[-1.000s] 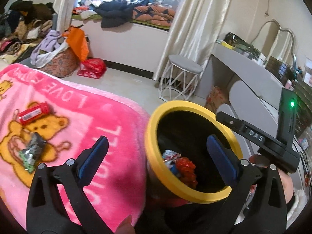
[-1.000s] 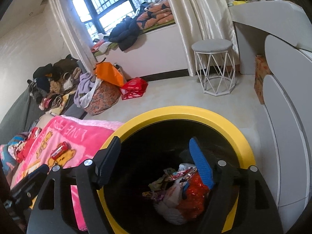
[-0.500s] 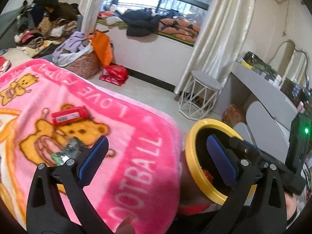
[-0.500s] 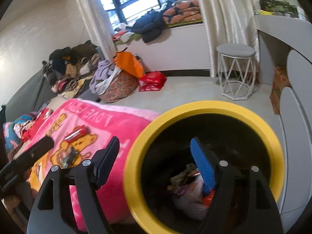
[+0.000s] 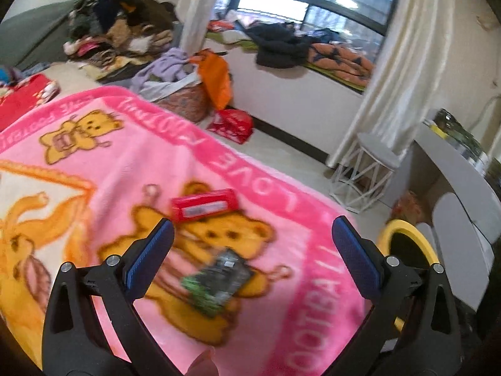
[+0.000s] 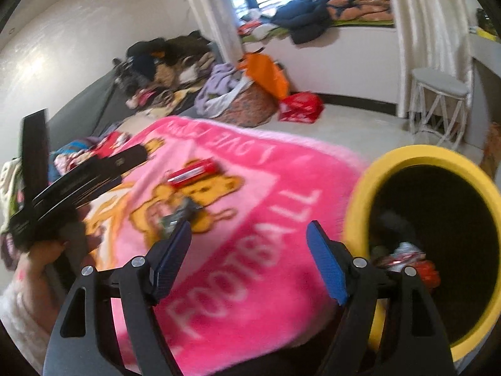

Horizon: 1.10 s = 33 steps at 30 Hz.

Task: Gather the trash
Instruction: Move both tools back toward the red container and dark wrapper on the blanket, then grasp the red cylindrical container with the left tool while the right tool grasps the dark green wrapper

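Lying on the pink blanket (image 5: 103, 169) near its floor-side edge, two pieces of trash are seen: a red packet (image 5: 203, 208) and a dark crumpled wrapper (image 5: 219, 282), the wrapper nearer the cameras, the two apart. Both are blurred; print on them cannot be read. The left gripper (image 5: 250, 250) is held above the blanket with jaws wide and nothing between them; the wrapper is framed between the fingers in that view, but contact is not shown. The right gripper (image 6: 247, 250) is also spread wide and empty, over the blanket's corner by the bin.

The yellow-rimmed bin (image 6: 360, 194) stands just beside the blanket's right edge; its body is cut off by the frame and by the right finger. Trash inside (image 6: 407, 257) is partly seen, dark and smeared, items not told apart. In the left view only a slice of the rim (image 5: 404, 227) is seen behind the finger.

At the left edge of the right view, the left gripper's body and the hand (image 6: 47, 250) on it are seen, blurred, fingertips out of frame. A white stool (image 5: 366, 175), a red bag (image 5: 231, 125) on the floor and a clothes pile (image 5: 125, 31) are seen behind, soft-focused.
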Each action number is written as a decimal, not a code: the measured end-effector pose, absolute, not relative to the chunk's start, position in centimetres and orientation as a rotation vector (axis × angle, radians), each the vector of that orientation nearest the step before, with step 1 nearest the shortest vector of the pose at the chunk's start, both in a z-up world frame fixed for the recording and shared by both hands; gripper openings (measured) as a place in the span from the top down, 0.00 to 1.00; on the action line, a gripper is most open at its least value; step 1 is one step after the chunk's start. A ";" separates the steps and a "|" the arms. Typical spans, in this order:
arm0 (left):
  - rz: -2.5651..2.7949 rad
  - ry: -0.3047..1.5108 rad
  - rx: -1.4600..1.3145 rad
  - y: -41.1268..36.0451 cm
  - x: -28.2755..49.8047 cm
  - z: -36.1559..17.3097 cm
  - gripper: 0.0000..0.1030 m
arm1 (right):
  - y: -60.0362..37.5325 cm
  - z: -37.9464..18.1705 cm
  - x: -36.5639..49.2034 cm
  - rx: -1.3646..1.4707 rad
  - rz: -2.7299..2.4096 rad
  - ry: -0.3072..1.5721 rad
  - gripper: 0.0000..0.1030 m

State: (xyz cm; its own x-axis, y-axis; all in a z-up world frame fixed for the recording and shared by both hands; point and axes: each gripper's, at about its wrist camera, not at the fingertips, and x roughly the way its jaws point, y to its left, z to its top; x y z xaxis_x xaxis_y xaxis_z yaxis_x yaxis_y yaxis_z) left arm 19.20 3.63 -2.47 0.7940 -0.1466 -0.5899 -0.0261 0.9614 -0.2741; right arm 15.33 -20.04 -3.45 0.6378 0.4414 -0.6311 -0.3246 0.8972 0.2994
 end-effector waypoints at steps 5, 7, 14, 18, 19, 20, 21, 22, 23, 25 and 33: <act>-0.005 0.693 -0.306 7.3 20.9 -3.7 0.10 | -15.8 -4.4 15.7 0.143 0.504 0.819 0.29; 0.006 0.713 -0.315 8.4 21.6 -4.3 0.10 | -14.6 -5.1 16.2 0.159 0.527 0.849 0.29; -0.035 0.782 -0.331 10.6 24.1 -6.9 0.11 | -10.9 -7.6 19.2 0.226 0.550 0.939 0.29; -0.068 0.812 -0.358 10.9 25.2 -8.2 0.22 | -9.4 -9.0 20.8 0.252 0.538 0.978 0.34; -0.077 0.813 -0.360 10.8 25.6 -8.4 0.23 | -9.4 -9.4 21.0 0.256 0.537 0.986 0.36; -0.092 0.814 -0.369 10.9 25.8 -8.6 0.25 | -9.0 -9.9 21.4 0.258 0.530 1.003 0.40; -0.109 0.816 -0.383 11.0 25.9 -8.9 0.26 | -8.9 -10.1 21.6 0.264 0.529 1.012 0.41; -0.118 0.823 -0.396 11.0 26.3 -9.4 0.27 | -8.7 -10.6 21.9 0.276 0.527 1.020 0.44; -0.119 0.830 -0.397 10.9 26.6 -9.6 0.29 | -8.7 -10.8 22.0 0.282 0.525 1.025 0.51; -0.128 0.844 -0.409 10.8 27.2 -10.2 0.31 | -8.7 -11.4 22.2 0.284 0.529 1.037 0.68; -0.174 0.855 -0.492 11.0 29.0 -12.0 0.31 | -11.4 -10.5 20.2 0.295 0.557 0.987 0.83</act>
State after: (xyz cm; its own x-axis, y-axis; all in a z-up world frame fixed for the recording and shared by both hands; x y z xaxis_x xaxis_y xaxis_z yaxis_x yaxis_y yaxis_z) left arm 29.00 11.01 -11.97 0.6497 -0.3401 -0.6798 -0.0469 0.8747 -0.4824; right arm 20.15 -11.42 -10.47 0.4282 0.5678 -0.7030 -0.3082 0.8231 0.4770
